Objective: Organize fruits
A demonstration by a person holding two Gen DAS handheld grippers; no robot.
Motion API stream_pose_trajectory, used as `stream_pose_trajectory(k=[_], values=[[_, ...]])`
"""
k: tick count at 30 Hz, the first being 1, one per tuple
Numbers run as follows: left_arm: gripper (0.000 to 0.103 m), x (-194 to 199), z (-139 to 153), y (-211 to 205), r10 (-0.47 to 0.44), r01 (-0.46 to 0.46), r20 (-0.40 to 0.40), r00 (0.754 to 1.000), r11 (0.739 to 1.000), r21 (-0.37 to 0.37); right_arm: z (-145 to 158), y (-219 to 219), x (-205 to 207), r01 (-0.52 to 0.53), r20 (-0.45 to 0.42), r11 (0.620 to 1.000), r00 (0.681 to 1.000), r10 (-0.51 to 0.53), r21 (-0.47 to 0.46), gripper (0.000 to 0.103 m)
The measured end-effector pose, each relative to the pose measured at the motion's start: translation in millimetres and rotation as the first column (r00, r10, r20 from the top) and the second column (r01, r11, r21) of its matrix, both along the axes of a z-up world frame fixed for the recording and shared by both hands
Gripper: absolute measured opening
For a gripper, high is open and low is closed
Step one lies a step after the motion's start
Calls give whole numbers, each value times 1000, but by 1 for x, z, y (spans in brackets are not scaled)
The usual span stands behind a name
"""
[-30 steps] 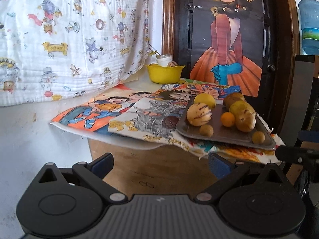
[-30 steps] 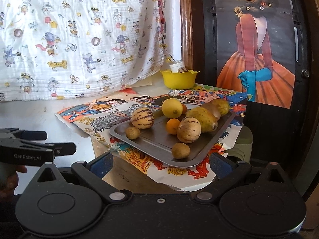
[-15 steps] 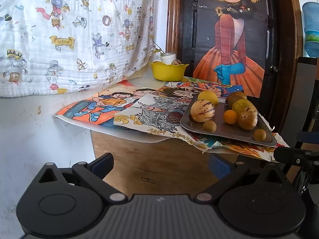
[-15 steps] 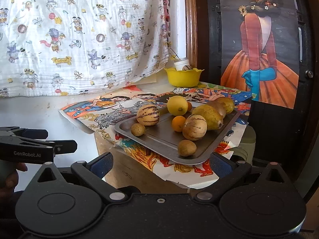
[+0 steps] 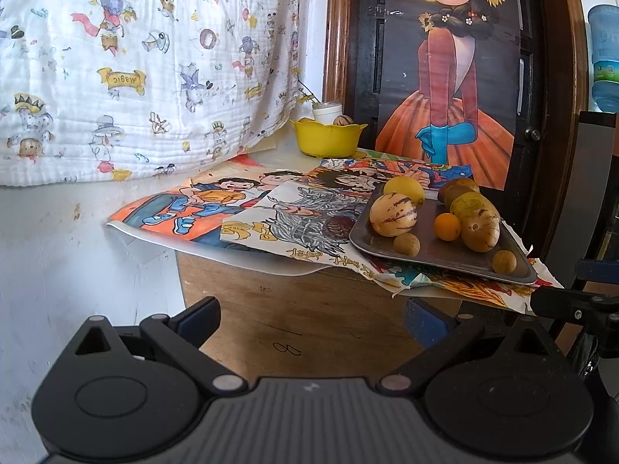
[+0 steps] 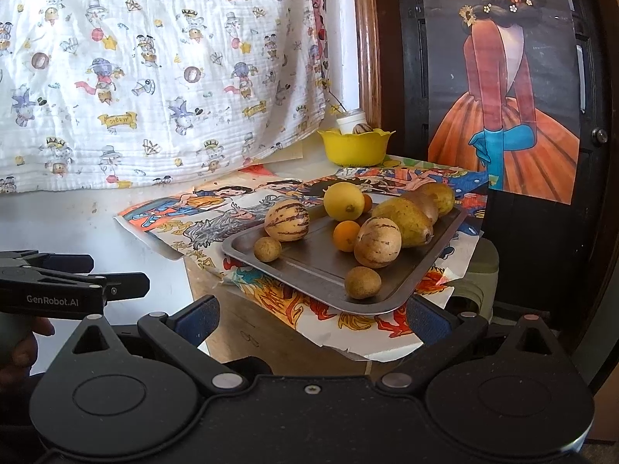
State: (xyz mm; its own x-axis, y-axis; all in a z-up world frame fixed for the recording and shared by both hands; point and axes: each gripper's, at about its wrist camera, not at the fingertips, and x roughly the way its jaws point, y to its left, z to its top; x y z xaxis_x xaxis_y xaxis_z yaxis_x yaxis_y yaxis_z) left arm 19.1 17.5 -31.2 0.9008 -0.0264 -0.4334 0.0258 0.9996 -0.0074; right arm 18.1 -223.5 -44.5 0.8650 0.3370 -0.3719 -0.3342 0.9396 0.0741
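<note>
A grey metal tray [image 6: 309, 266] [image 5: 433, 249] lies on the table's near right corner with several fruits on it. Among them are a striped melon [image 6: 287, 220] [image 5: 392, 214], a lemon [image 6: 343, 203] [image 5: 404, 190], a small orange [image 6: 346, 235] [image 5: 447, 226], a second striped melon [image 6: 378, 241] and small brown fruits [image 6: 362, 282]. A yellow bowl [image 6: 354, 147] [image 5: 327, 139] at the back holds one striped fruit. My left gripper [image 5: 311, 319] hangs open before the table edge. My right gripper [image 6: 313, 315] is open just short of the tray.
Colourful drawings [image 5: 216, 208] cover the round wooden table [image 5: 309, 309]. A patterned white cloth [image 5: 135, 69] hangs at the left, and a dark door with a poster [image 5: 452, 77] stands behind. A white jar [image 6: 351, 120] sits behind the bowl. A blue water bottle [image 5: 605, 58] stands far right.
Both grippers have drifted slightly, so the table and tray sit a little higher and further right in the views. Both stay open and empty.
</note>
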Motion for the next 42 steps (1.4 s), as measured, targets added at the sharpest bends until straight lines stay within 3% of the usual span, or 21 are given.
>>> stream_pose_trajectory(k=[42], values=[[103,-1,-3,-1,6,-6,-9,1000,1000,-8,0,-2,1,-1,-6,1000,1000,1,5,102]])
